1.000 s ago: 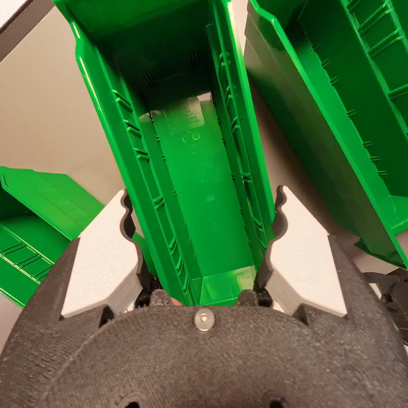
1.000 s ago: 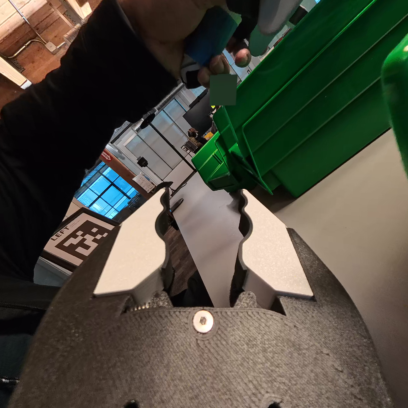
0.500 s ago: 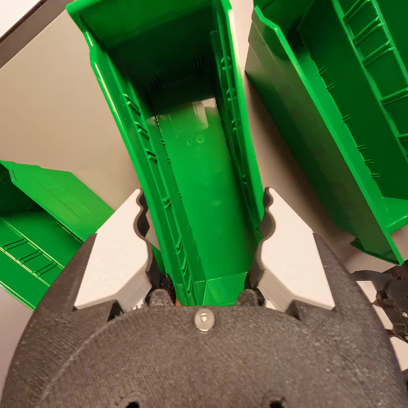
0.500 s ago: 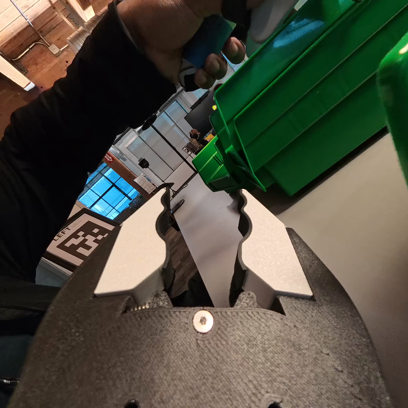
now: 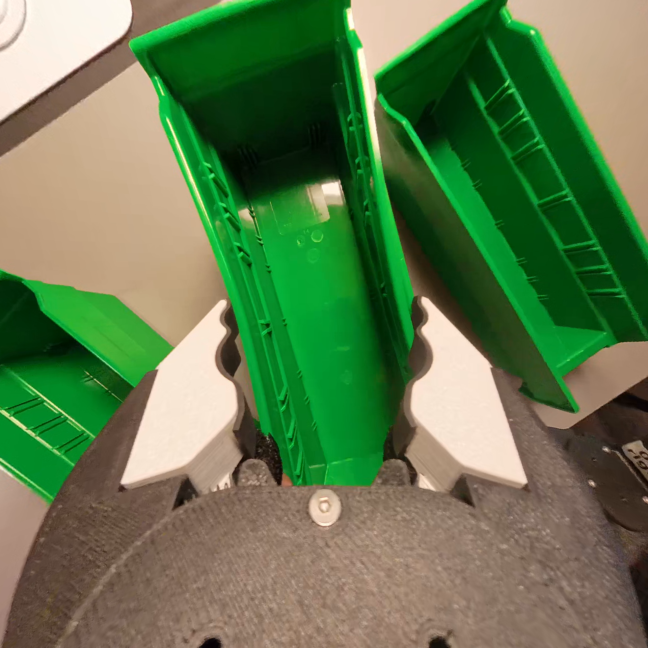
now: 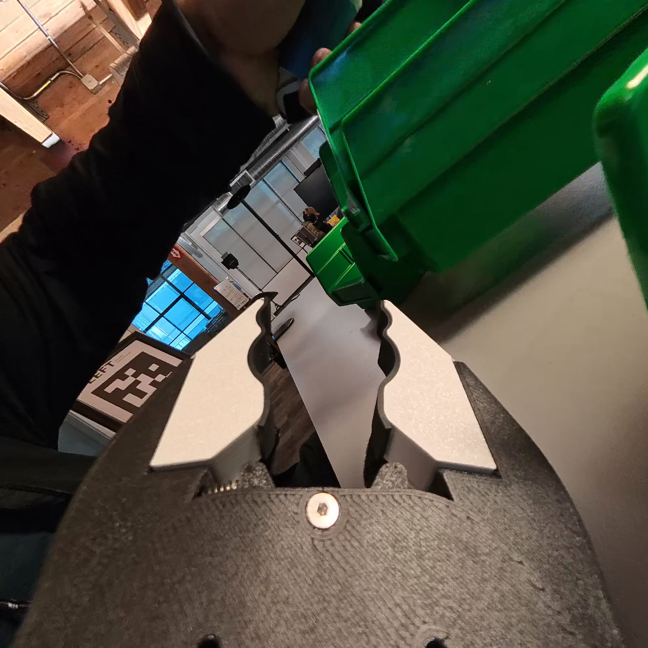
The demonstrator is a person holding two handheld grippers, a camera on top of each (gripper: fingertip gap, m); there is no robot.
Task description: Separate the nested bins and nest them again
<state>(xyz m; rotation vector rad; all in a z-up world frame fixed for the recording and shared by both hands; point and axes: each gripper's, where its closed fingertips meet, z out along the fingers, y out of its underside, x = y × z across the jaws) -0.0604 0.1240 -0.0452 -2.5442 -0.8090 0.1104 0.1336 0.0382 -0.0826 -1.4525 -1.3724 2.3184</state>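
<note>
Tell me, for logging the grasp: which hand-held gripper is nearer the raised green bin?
Left: its fingers straddle the raised green bin. The right stays low, apart.

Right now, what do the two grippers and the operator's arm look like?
Both grippers match: rough black printed body, one silver hex screw, and two pale grey wedge fingers with dark wavy inner pads. The arm wears a black sleeve; beside it sits a black-and-white square marker.

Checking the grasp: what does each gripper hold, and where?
Left gripper clamps the narrow green plastic bin across its long side walls, near one end. Right gripper holds nothing.
</note>
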